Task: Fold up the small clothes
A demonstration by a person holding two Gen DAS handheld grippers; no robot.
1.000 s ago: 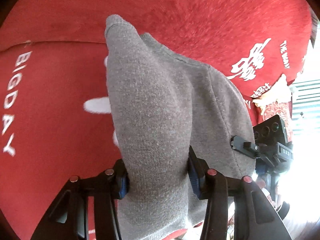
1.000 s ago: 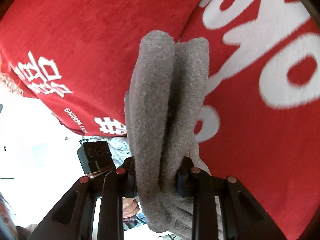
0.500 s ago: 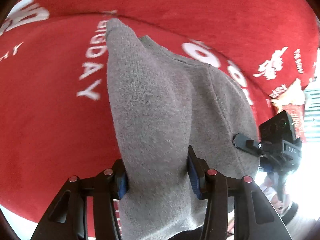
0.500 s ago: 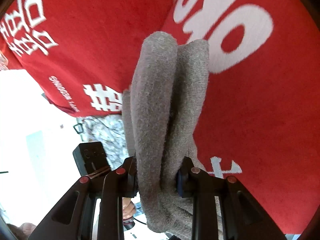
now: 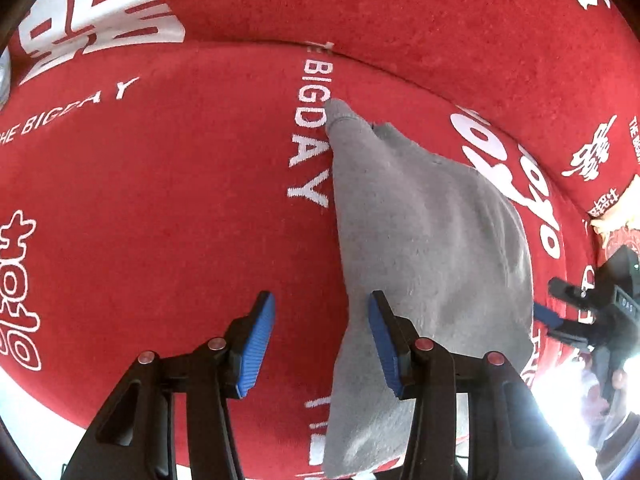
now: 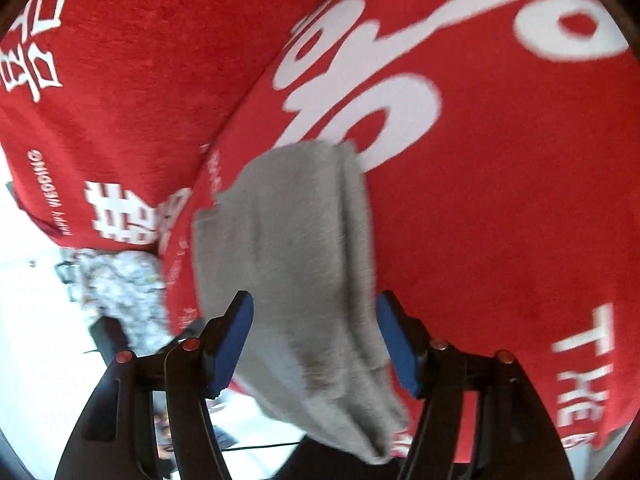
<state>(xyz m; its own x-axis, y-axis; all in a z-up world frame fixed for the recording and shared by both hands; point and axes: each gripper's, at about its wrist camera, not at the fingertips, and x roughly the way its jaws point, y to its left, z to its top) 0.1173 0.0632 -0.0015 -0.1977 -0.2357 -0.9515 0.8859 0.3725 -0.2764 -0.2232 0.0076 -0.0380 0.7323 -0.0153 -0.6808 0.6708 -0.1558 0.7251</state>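
A small grey knitted garment [image 5: 424, 248] lies folded on the red blanket [image 5: 168, 216], its narrow end pointing away from me. My left gripper [image 5: 322, 340] hovers over the garment's left edge. It is open, and its right pad [image 5: 384, 340] lies against the cloth without pinching it. In the right wrist view the same grey garment [image 6: 304, 248] is blurred and sags between the pads of my right gripper [image 6: 316, 340]. The jaws are opening and neither pad presses on it. The right gripper [image 5: 592, 312] also shows at the garment's far right edge in the left wrist view.
The red blanket [image 6: 500, 208] carries large white lettering and has a raised fold [image 5: 400, 68] running across behind the garment. A pale patterned fabric [image 6: 120, 280] lies past the blanket's left edge. Beyond that edge everything is bright white glare [image 6: 36, 320].
Both grippers were shut on the raised grey garment. Now both have let go with their jaws apart, and the garment has dropped onto the red blanket. The left gripper slid sideways across the lettering.
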